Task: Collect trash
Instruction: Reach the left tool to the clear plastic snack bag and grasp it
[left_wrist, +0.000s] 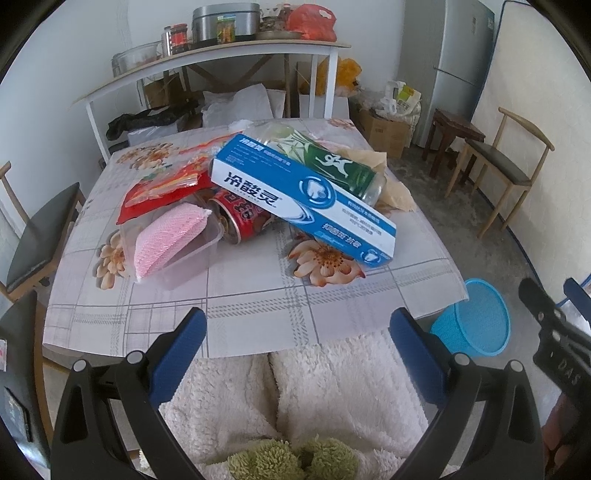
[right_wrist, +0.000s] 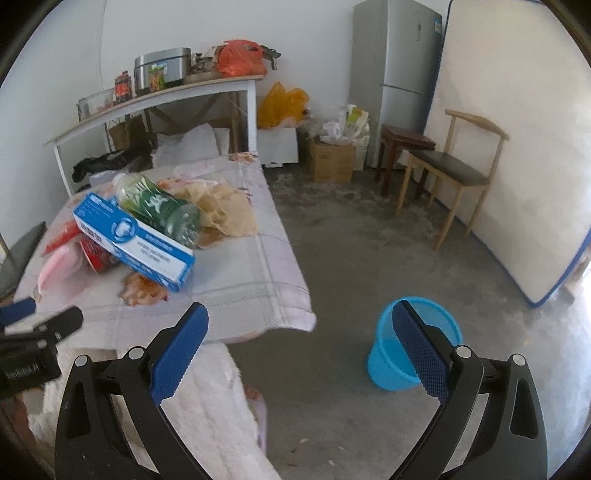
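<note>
Left hand-held gripper (left_wrist: 297, 328) was spread wide, nothing between its blue pads (left_wrist: 181, 345); it hung over the near edge of the table (left_wrist: 258, 302), above the person's white fleecy lap. Right hand-held gripper (right_wrist: 299, 332) was also spread wide and empty; it sat off the table's right corner, over the concrete floor (right_wrist: 332, 229).

Trash was heaped mid-table on the floral cloth: blue-and-white toothpaste box (left_wrist: 303, 199) lay diagonally on top, its near end down on the cloth; green-labelled plastic bottle (left_wrist: 332, 162) lay on its side just behind the box, touching it; red can (left_wrist: 240, 219) lay on its side under the box, open end toward the left gripper; clear plastic tray (left_wrist: 184, 247) sat left of the can with a pink sponge (left_wrist: 166, 240) resting in it and sticking out over the rim; red snack wrapper (left_wrist: 162, 192) lay behind the tray; crumpled tan paper (left_wrist: 395, 188) lay behind and right of the bottle.

Blue mesh bin (right_wrist: 413, 347) stood upright on the floor, near the table's right corner but apart from it; in the right wrist view the gripper's right finger overlapped it.
</note>
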